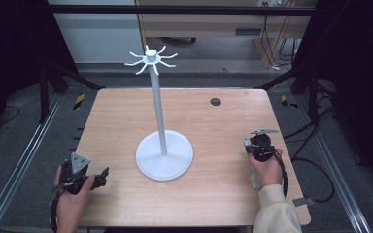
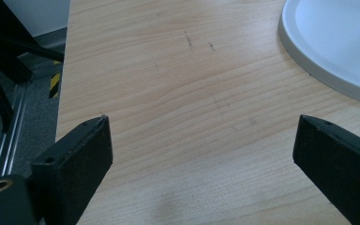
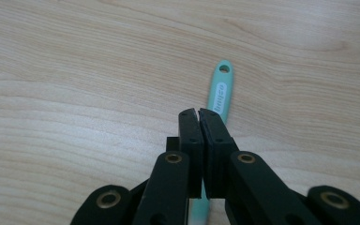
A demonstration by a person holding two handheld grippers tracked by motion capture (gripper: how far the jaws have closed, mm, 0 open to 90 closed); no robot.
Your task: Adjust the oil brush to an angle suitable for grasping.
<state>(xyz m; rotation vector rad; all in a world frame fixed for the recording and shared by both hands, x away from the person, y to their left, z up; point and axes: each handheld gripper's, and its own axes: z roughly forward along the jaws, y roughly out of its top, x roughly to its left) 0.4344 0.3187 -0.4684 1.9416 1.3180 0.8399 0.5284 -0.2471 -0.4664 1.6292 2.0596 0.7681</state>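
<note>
R gripper [image 3: 199, 112]: jaws clenched on the thin teal handle [image 3: 220, 91] of a utensil lying flat on the table [image 1: 121, 116]. The handle's hole end points away from the jaws; its other end runs under them, hidden. In the high view, R gripper [image 1: 258, 143] sits near the table's right edge, approx. midway along it; the teal item is too small to tell there.

L gripper [image 2: 201, 140]: released, jaws wide apart, bare wood between them. It sits near the front-left corner [image 1: 85, 174].

White hook stand [image 1: 164, 154]: round base at table centre, upright pole w/ hook ring on top. Base rim is near the L gripper, not touching.
</note>
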